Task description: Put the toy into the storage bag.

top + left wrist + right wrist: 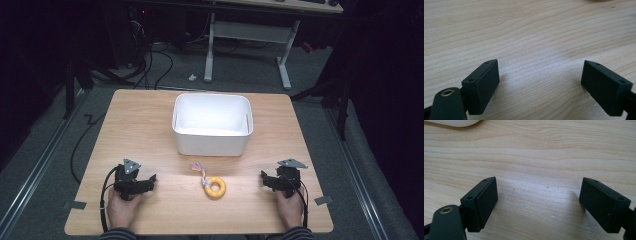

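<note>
Ring toy [215, 187] lies on the table [150, 125] before the bin [212, 125]; left gripper [150, 181] and right gripper [265, 178] flank it, jaws wide and empty, seemingly poised to grasp.

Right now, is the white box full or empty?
Empty: the white box shows only its bare white inside; the yellow ring toy lies outside on the table.

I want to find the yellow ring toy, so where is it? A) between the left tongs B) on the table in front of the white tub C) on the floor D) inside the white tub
B: the yellow ring toy lies on the bare wooden table, apart from the white tub and nearer the person, between the two pairs of tongs.
</note>
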Motion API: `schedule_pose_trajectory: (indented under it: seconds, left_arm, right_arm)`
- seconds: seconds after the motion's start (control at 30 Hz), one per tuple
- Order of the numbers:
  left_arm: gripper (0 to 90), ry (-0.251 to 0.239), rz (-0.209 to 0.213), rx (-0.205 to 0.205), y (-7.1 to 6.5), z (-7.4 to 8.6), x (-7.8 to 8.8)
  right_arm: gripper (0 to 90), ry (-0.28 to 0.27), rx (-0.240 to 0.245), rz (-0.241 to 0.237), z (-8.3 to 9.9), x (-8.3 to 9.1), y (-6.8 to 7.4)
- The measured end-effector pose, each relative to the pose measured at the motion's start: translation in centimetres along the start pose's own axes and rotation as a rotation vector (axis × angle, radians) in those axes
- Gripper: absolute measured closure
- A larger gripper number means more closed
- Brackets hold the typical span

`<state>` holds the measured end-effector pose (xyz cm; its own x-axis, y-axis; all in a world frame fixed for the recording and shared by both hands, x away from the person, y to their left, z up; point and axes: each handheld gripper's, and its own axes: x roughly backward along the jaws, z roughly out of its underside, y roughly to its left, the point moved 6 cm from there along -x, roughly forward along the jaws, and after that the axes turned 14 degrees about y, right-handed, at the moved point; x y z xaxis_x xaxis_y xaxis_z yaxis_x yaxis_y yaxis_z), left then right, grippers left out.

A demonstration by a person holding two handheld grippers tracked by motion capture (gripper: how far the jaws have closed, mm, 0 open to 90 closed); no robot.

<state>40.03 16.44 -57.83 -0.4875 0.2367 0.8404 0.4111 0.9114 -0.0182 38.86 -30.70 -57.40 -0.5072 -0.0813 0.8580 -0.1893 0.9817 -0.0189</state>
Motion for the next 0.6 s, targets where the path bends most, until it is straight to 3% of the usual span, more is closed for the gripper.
schedule_pose_trajectory:
  seconds: [0.2, 0.6]
  left_arm:
    - [17.0, -0.009, 0.009, 0.015, 0.14, 0.01, 0.07]
    - [17.5, -0.005, -0.003, 0.006, 0.13, -0.07, -0.02]
  right_arm:
    - [15.5, -0.001, 0.003, -0.001, -0.02, -0.01, 0.01]
    - [15.2, -0.004, 0.013, -0.006, -0.06, -0.04, 0.09]
